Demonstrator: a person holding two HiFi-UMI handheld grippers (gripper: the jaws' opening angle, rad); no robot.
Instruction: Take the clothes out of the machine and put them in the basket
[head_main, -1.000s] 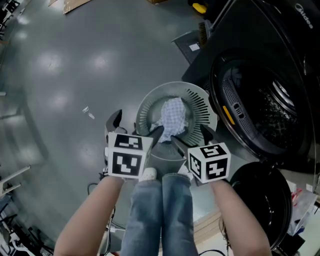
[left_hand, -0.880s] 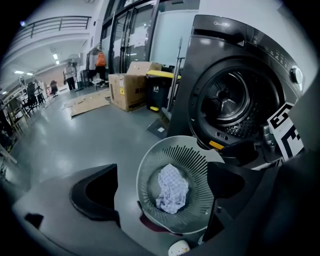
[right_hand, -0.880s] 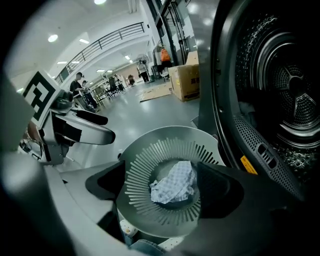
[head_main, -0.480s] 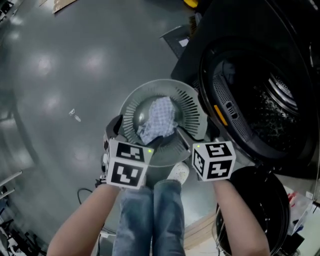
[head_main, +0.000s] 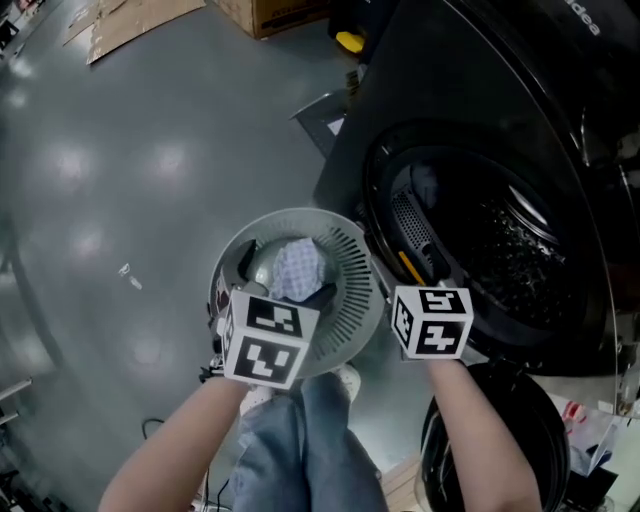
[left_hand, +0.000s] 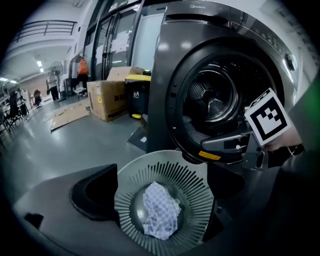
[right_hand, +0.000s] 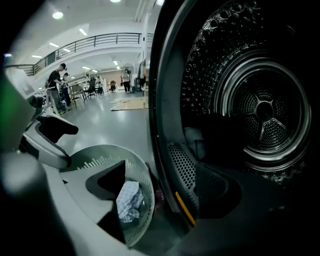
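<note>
Grey slotted basket (head_main: 352, 300) on floor, tight against front of dark machine (head_main: 520, 90). Checked cloth (head_main: 297, 268) crumpled at basket bottom. Left gripper (left_hand: 160, 200) over basket: fingers spread wide, pinching nothing, checked cloth visible below between them. Right gripper (right_hand: 165, 202) at machine's opening, above lower rim: fingers spread too, nothing gripped. Pale cloth (right_hand: 194, 141) inside drum at front edge, behind perforated grille (right_hand: 182, 169). Yellow label (right_hand: 185, 209) on rim below grille, print too small to read. Brand print on machine's top panel: cut off in head view, only "dea" legible; too tiny to read in left gripper view. Black-and-white square markers on both gripper cubes, no letters. Round door (head_main: 500, 440) swung open, low right in head view. Cardboard box (left_hand: 107, 99) and yellow-topped bin (left_hand: 136, 94) beside machine; flat cardboard sheets on floor farther back.
</note>
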